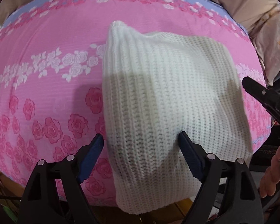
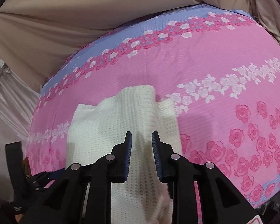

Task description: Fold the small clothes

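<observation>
A white knitted garment (image 1: 164, 97) lies folded on the pink rose-print bedspread (image 1: 46, 65); it also shows in the right wrist view (image 2: 106, 127). My left gripper (image 1: 140, 140) is open, its jaws wide apart over the garment's near left part. My right gripper (image 2: 141, 138) has its jaws a small gap apart over the garment's near edge, with knit fabric between them; I cannot tell if they pinch it. The right gripper also shows at the right edge of the left wrist view (image 1: 267, 97).
The bedspread (image 2: 224, 74) has a blue band (image 2: 95, 50) along its far side. Beige cloth (image 2: 65, 18) rises behind the bed. A pale pillow or bundle (image 1: 267, 43) lies at the far right. The bed's near edge drops off below the garment.
</observation>
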A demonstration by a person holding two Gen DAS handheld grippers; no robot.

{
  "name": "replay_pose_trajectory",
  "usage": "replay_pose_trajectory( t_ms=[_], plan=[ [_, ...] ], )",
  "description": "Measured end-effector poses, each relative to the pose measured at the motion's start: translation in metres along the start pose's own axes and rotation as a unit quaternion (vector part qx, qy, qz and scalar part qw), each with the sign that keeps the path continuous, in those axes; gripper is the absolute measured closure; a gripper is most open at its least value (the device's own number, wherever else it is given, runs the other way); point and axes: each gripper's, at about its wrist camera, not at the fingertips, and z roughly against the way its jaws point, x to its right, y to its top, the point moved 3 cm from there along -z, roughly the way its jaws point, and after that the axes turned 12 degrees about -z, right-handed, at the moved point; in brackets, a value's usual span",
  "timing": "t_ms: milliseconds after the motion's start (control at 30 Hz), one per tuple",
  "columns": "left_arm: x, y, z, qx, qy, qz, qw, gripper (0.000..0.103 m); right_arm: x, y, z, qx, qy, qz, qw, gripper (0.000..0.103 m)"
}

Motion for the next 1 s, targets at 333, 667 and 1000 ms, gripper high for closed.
replay_pose_trajectory(
  t_ms=[333,667,1000],
  plan=[
    [0.018,0.002,0.016,0.024,0.039,-0.040,0.9981,0.023,0.021,-0.021,0.016,-0.021,-0.022,-0.001,1.000,0.074],
    [0.019,-0.004,0.013,0.015,0.049,-0.038,0.9980,0.023,0.040,-0.087,0.018,-0.081,0.019,-0.039,0.996,0.092],
    [0.003,-0.018,-0.003,-0.023,0.028,-0.001,0.9993,0.017,0.073,-0.110,-0.006,-0.112,-0.004,-0.030,0.993,0.093]
  ],
)
